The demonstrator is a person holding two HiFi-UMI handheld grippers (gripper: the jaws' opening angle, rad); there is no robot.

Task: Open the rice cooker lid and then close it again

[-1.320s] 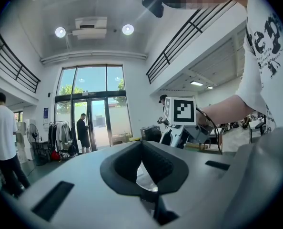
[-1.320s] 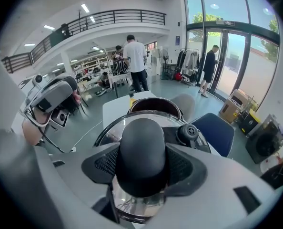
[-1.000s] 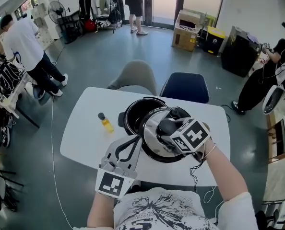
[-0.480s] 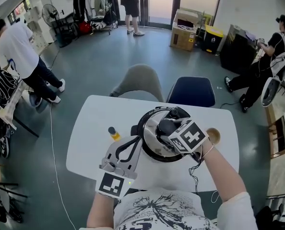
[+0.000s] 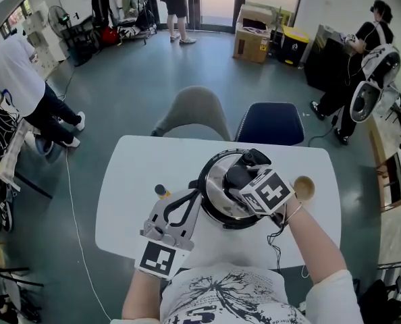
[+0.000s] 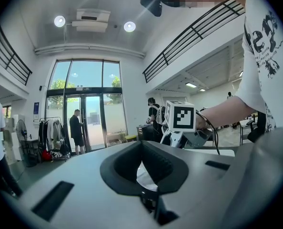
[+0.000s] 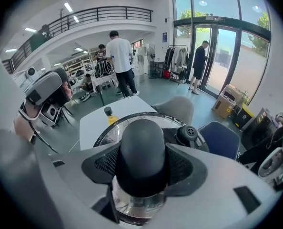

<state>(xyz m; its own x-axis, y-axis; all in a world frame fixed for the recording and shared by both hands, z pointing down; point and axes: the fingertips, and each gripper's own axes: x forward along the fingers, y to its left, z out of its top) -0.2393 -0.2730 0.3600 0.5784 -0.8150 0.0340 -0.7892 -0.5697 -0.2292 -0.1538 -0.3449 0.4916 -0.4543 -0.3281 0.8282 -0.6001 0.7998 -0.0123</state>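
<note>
The lid [image 5: 216,189] is silver, its knob [image 7: 142,149] black, the table [image 5: 134,174] white.

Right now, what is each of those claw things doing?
Left gripper: closed, holding nothing.
Right gripper: closed on the lid knob.

Bright daylight through glass doors [image 6: 84,113]; fisheye-warped, vignetted edges.

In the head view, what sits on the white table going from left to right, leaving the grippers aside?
yellow bottle → rice cooker lid → wooden bowl
</note>
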